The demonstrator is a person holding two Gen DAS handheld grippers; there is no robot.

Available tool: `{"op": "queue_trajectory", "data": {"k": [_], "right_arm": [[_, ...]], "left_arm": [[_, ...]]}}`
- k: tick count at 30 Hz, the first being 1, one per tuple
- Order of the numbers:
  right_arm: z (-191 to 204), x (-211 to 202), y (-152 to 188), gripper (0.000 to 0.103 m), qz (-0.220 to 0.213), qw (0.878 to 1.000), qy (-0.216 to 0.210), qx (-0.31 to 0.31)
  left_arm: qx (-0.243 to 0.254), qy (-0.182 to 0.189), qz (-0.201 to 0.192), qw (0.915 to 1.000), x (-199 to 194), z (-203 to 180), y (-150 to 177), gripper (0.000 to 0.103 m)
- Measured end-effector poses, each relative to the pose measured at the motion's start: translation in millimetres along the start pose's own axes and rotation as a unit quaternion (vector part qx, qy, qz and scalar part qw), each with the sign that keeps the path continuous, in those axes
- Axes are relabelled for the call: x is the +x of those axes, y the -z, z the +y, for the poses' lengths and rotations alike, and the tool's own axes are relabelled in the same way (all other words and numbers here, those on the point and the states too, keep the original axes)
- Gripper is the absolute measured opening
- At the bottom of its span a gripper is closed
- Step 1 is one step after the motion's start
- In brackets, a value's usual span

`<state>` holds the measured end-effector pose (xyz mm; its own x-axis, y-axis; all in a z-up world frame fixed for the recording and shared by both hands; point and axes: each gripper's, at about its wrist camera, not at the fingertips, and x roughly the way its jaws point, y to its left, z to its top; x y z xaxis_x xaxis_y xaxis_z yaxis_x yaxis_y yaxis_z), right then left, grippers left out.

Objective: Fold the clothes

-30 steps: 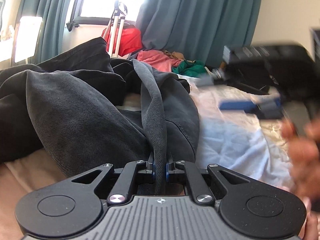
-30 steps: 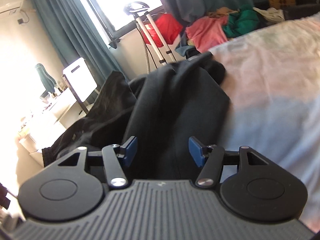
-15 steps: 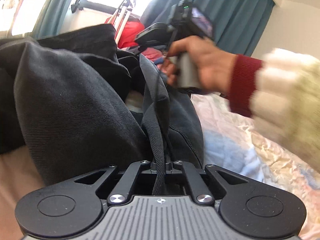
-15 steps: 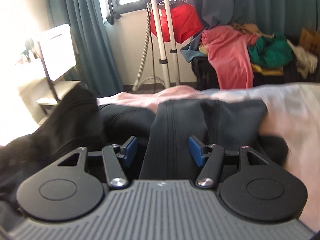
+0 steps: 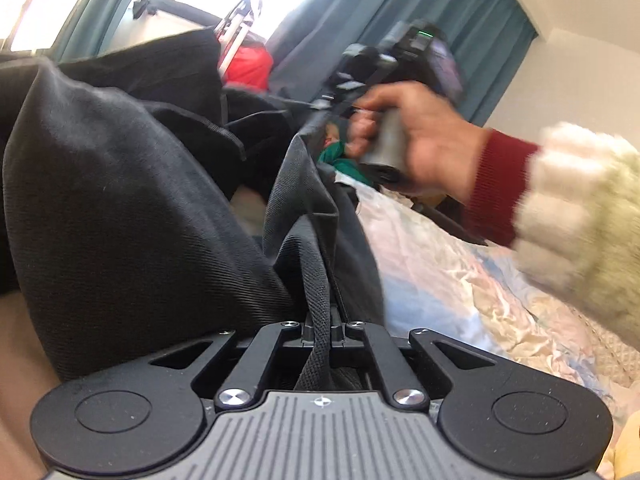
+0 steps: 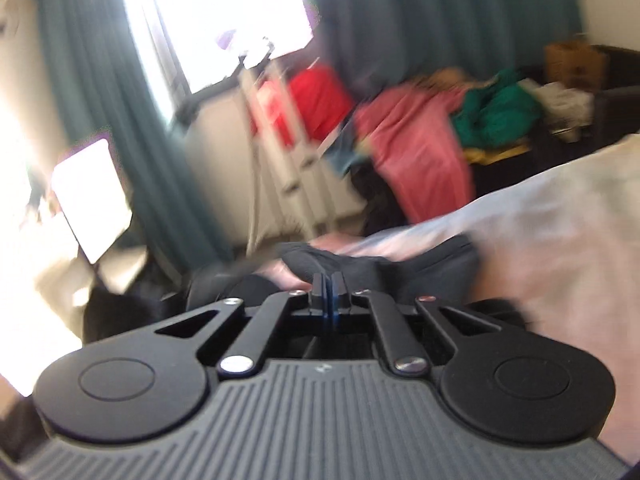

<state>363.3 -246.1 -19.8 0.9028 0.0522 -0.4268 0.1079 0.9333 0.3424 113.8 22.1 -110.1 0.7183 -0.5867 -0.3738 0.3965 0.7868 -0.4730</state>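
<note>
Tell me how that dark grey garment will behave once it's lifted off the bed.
The dark grey garment will probably hang limp: it slumps in soft folds. Its thick twill weave suggests some weight. The left gripper pinches only a narrow edge, so the rest likely trails onto the bed.

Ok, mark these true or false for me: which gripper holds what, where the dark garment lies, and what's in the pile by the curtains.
The left gripper is shut on the dark garment. True.
The right gripper stands wide open. False: its jaws have just been closing and are shut, seemingly pinching a fold of the garment.
The garment lies on a wooden table. False: it lies on a pale bedcover.
A pink garment sits in the pile by the teal curtains. True.
</note>
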Motion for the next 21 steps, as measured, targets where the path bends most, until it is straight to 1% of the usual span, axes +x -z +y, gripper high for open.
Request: {"op": "queue_trajectory", "data": {"k": [3, 5, 7, 10, 12, 14, 16, 17, 18, 21], "right_arm": [[-48, -52, -9, 0.005, -0.027, 0.998, 0.025, 0.051], [-89, -90, -7, 0.005, -0.042, 0.993, 0.041, 0.106], [-131, -132, 5, 0.003, -0.063, 0.983, 0.066, 0.158], [-191, -190, 33, 0.003, -0.089, 0.964, 0.110, 0.227], [-227, -211, 61, 0.003, -0.065, 0.951, 0.118, 0.278], [-257, -223, 88, 0.003, -0.033, 0.937, 0.111, 0.330], [-278, -224, 107, 0.003, 0.002, 0.914, 0.071, 0.400], [-280, -223, 111, 0.003, 0.009, 0.908, 0.058, 0.415], [-278, -221, 112, 0.004, 0.012, 0.908, 0.049, 0.417], [-269, -204, 113, 0.007, 0.024, 0.906, -0.012, 0.423]], "left_arm": [[0.020, -0.005, -0.012, 0.9997, -12, -11, -2, 0.002], [0.029, -0.010, -0.016, 0.9994, -18, -18, -2, 0.002], [0.039, -0.016, -0.017, 0.9990, -24, -23, -1, 0.002], [0.057, -0.031, -0.010, 0.9978, -27, -34, 1, 0.002], [0.067, -0.040, -0.002, 0.9970, -29, -40, 4, 0.002], [0.081, -0.053, 0.007, 0.9953, -29, -48, 10, 0.003], [0.096, -0.070, 0.016, 0.9928, -23, -55, 14, 0.003], [0.102, -0.080, 0.019, 0.9914, -21, -58, 18, 0.003], [0.107, -0.089, 0.022, 0.9900, -21, -59, 20, 0.003], [0.102, -0.103, 0.022, 0.9891, -32, -57, 24, 0.004]]}}
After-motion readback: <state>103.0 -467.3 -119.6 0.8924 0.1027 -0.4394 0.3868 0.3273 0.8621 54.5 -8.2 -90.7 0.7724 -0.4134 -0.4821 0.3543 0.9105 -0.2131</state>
